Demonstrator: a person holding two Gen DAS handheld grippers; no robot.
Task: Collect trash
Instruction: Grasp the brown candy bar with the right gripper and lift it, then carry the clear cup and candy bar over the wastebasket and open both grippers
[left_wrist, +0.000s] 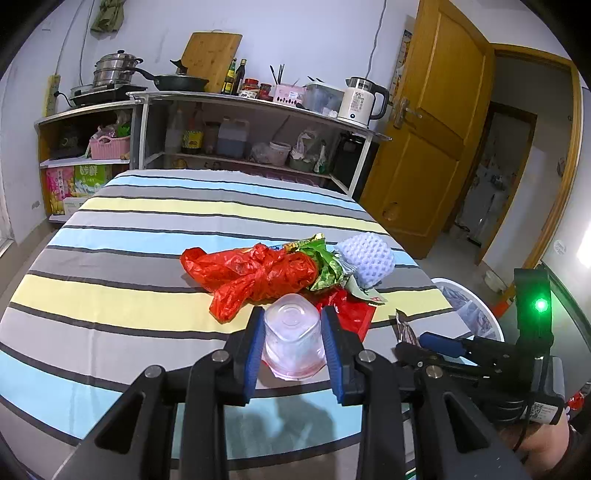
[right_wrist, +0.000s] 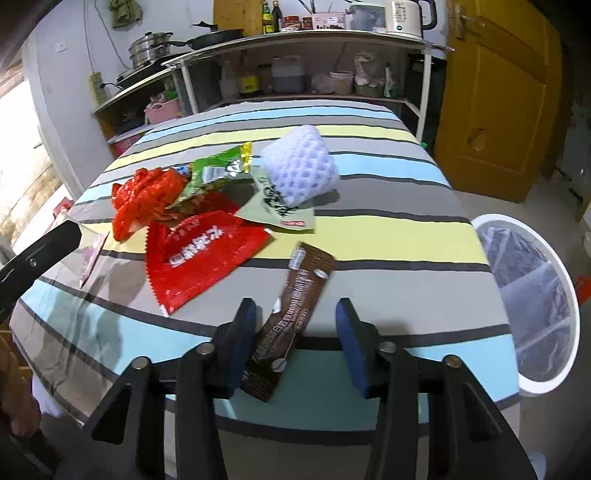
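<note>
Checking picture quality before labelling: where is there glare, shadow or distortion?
Left wrist view: fisheye bends the shelf and dark corners crop the frame; bright glare at the right edge. Right wrist view: window at left is blown out; soft shadows fall on the striped tablecloth near the grippers.

four wrappers (right_wrist: 201, 258); perhaps one cup (left_wrist: 291, 338)

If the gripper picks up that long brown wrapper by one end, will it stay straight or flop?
The brown wrapper looks thin and flat on the striped tablecloth, so it would probably droop. It seems empty, so likely very light. Its glossy film may slip between the right gripper's blue fingers, which stand apart around it.
</note>
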